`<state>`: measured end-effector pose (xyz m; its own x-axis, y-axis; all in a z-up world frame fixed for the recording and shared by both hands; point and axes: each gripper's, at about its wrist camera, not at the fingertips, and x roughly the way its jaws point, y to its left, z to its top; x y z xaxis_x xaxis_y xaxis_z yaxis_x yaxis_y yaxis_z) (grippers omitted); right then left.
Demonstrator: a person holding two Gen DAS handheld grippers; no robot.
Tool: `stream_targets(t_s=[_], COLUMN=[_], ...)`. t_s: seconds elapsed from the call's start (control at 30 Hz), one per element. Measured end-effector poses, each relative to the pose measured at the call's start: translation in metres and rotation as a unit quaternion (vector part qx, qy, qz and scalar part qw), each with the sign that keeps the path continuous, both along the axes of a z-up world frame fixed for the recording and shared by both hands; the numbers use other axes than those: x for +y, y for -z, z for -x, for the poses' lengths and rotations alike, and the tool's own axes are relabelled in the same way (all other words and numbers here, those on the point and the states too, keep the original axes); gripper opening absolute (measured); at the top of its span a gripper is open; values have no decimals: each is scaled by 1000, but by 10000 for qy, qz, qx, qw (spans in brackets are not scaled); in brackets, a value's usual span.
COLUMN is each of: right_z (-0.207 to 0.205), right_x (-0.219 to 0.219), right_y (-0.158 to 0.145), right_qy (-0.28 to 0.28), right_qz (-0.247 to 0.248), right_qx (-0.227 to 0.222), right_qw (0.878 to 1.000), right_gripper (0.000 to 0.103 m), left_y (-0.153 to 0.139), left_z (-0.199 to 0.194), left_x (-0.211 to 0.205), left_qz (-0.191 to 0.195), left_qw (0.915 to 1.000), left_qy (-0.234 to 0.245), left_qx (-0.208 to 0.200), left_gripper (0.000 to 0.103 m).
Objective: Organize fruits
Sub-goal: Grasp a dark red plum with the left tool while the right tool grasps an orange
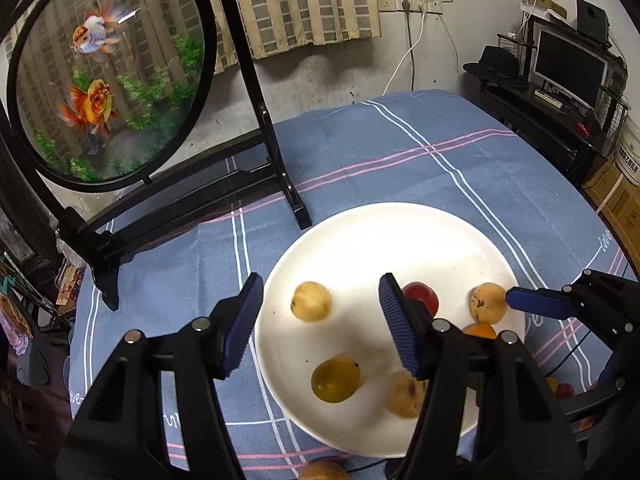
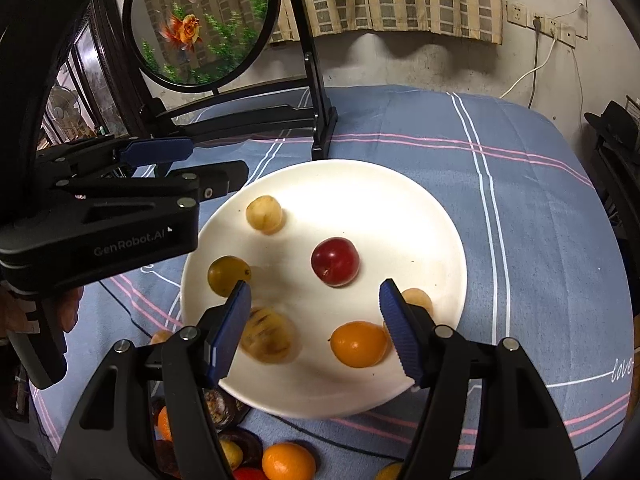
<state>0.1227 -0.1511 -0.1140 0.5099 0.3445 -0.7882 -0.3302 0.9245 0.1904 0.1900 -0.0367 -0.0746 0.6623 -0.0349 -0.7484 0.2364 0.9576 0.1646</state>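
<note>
Both the left gripper (image 1: 320, 326) and right gripper (image 2: 314, 330) hover wide and empty over the white plate's (image 2: 400, 200) near edge, the round orange kumquat (image 2: 359, 344) lying nearest the right one.

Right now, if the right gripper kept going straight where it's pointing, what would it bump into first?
Probably the white plate. The right gripper points down at it with open, empty jaws. The bare plate lies between the orange fruit and a blurry yellow fruit. Depth is hard to judge.
</note>
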Motion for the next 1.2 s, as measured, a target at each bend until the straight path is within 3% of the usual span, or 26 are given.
stream_targets(t_s=[0.2,0.33,0.37,0.5,0.63,0.77,0.93,0.97,1.0,1.07,1.13,1.17,1.2], right_z=[27,69,78,126,162,164,140,139,137,133,135,135,137], right_x=[-13,-42,-50,-69,-59,-37,-14,-12,-8,-8,-11,-12,-15], right_y=[-18,-24,-21,8,39,49,56,58,59,58,57,56,56], right_qy=[18,60,79,6,-207,-392,-558,-622,-708,-748,-759,-753,-737], right_qz=[-35,27,51,182,375,523,730,761,867,884,859,849,810], right_qx=[-125,-115,-52,461,843,706,531,555,606,673,769,811,849], right_qw=[9999,9999,9999,9988,9955,9954,9944,9936,9919,9910,9904,9902,9904], right_gripper=[67,67,67,67,67,67,66,61,47,45,45,45,45], left_y=[-16,-24,-22,-2,26,55,83,87,90,98,98,97,96], left_z=[19,43,53,95,156,202,215,211,207,198,200,201,203], left_x=[-2,17,27,56,59,43,21,19,19,18,16,16,15], left_qz=[-58,184,283,478,617,783,774,809,866,957,1278,1236,1158], left_qw=[9999,9998,9994,9965,9928,9870,9846,9848,9846,9828,9769,9775,9781], left_qy=[23,-117,-207,-507,-354,59,223,188,126,99,365,417,486], left_qx=[-81,-25,43,469,969,1400,1553,1526,1511,1578,1673,1659,1662], left_gripper=[62,65,70,70,70,70,70,70,70,70,51,41,41])
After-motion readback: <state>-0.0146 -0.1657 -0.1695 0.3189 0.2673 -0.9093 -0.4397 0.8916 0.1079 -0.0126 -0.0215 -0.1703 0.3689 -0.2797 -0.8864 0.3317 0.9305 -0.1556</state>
